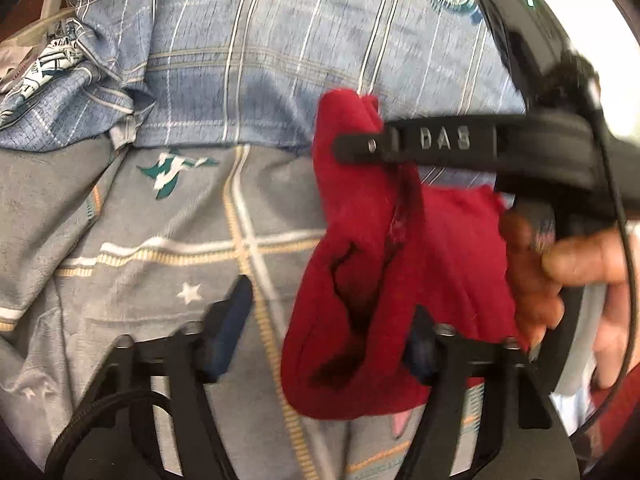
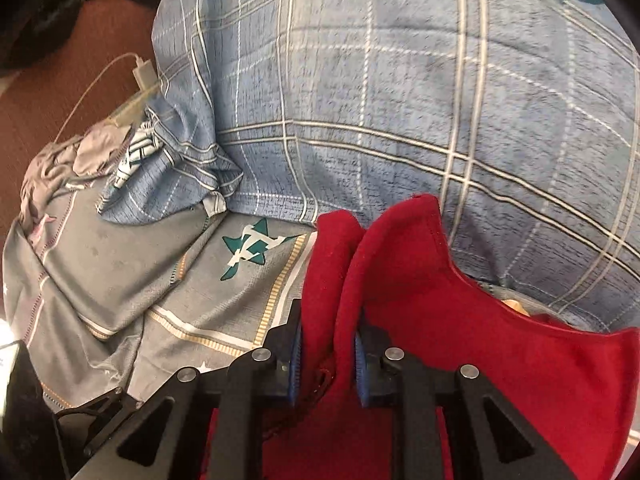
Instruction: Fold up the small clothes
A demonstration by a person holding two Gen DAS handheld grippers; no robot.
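A small red garment (image 1: 384,280) hangs in the air above the bed. In the left wrist view my right gripper (image 1: 360,146) comes in from the right, shut on the garment's upper edge. My left gripper (image 1: 328,328) is open below it; the red cloth drapes in front of its right finger, and its left finger (image 1: 232,320) is bare. In the right wrist view my right gripper (image 2: 328,360) is shut on a bunched fold of the red garment (image 2: 460,320), which spreads out to the right.
A grey bedsheet (image 1: 140,260) with stars and stripes lies below. A large blue plaid pillow (image 2: 380,100) lies behind it, with crumpled cloth (image 2: 132,164) and a white charger with cable (image 2: 140,74) at the left. A hand (image 1: 560,272) holds the right gripper.
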